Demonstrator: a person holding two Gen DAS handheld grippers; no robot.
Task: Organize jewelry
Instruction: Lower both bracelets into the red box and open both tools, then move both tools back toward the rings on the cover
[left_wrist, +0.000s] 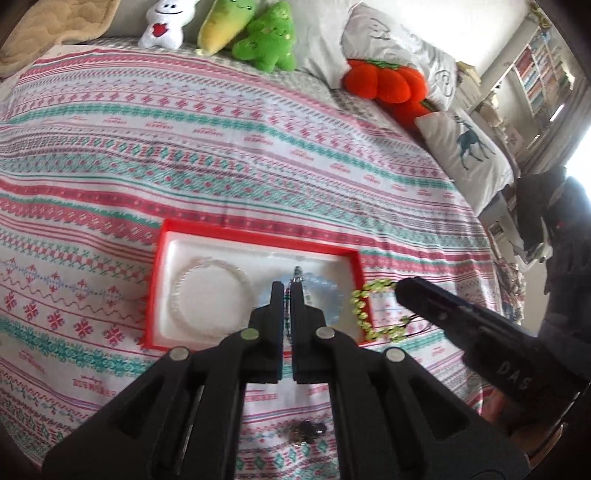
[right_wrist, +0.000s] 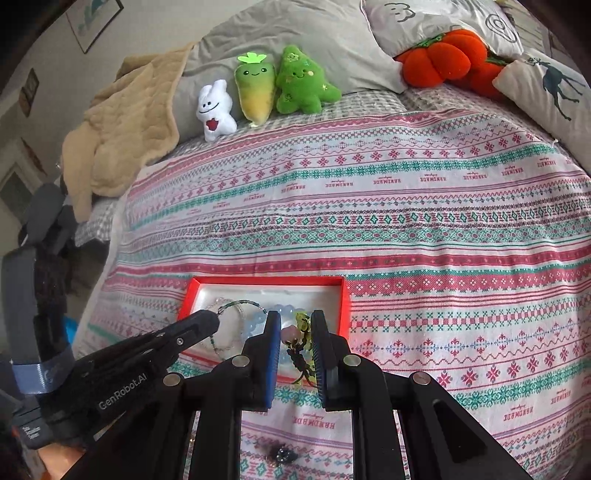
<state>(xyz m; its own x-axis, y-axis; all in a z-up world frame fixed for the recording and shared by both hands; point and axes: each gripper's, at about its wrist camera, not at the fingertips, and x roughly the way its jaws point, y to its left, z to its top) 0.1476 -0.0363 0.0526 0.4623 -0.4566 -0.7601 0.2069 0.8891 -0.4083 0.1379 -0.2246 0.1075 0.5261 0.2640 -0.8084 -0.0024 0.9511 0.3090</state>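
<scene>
Red tray (left_wrist: 159, 280) is sitting on the patterned bedspread (left_wrist: 221, 155), clear bangle (left_wrist: 214, 299) lying in its left half at 9 o'clock of the left gripper (left_wrist: 287, 295). Left gripper is hanging over tray centre, jaws pinched together on a dark beaded necklace (left_wrist: 287, 317); pale blue bracelet (left_wrist: 325, 295) lying just past the tips. At 3 o'clock, right gripper (right_wrist: 295, 332) is holding the green bead bracelet (left_wrist: 364, 314) over the tray's right rim, jaws clamped on its cord.
</scene>
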